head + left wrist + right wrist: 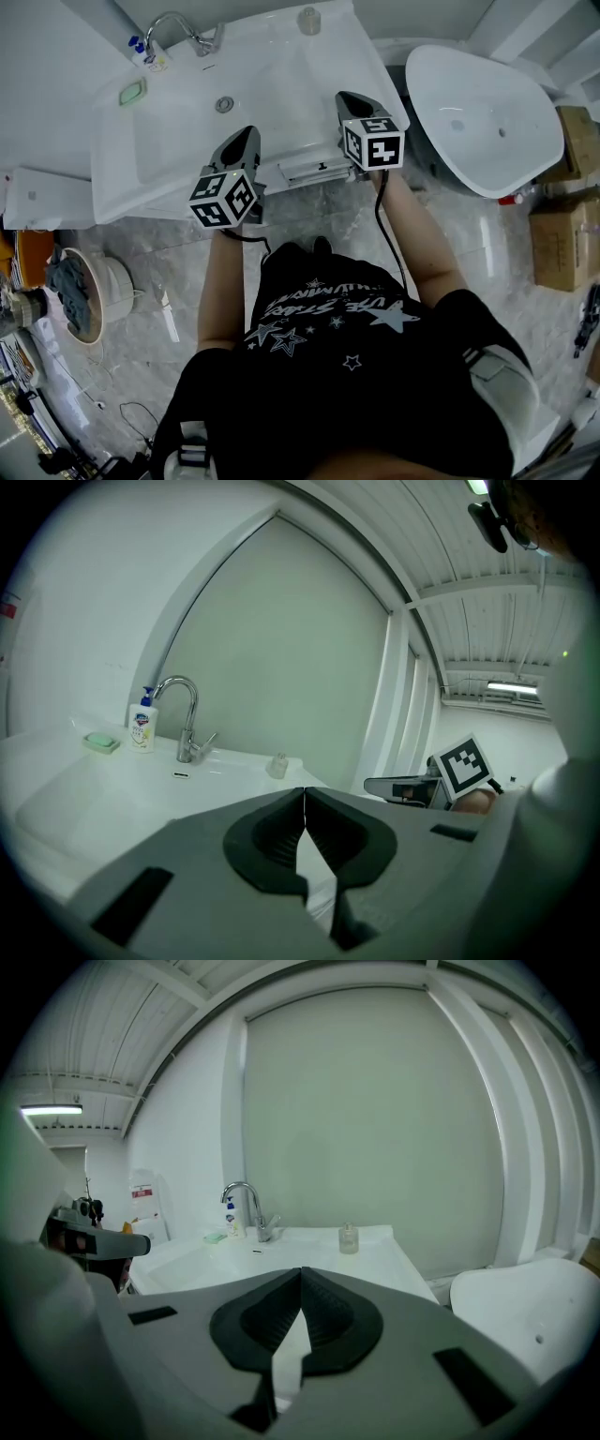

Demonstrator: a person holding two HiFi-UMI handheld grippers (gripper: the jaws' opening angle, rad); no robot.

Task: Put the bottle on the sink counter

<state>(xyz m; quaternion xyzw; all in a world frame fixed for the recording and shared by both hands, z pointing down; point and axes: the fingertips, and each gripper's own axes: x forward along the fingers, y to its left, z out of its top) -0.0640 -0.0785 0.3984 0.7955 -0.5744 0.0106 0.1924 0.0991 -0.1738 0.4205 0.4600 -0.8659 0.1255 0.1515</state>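
A small clear bottle [308, 19] stands upright at the back right of the white sink counter [361, 56]; both gripper views show this bottle [278, 765] [349, 1238] well ahead of the jaws. A white soap bottle with a blue pump [141, 49] [142, 726] stands beside the faucet [178, 28]. My left gripper [248, 134] [305, 791] hovers over the basin's front edge, shut with nothing in it. My right gripper [347, 96] [301, 1271] is over the counter's front right, also shut and holding nothing.
A green soap dish [132, 92] lies left of the faucet, and the drain [224, 104] sits in the basin. A white tub [483, 117] stands to the right, with cardboard boxes [562, 234] beyond it. A round basket with a cloth [80, 291] is on the floor at left.
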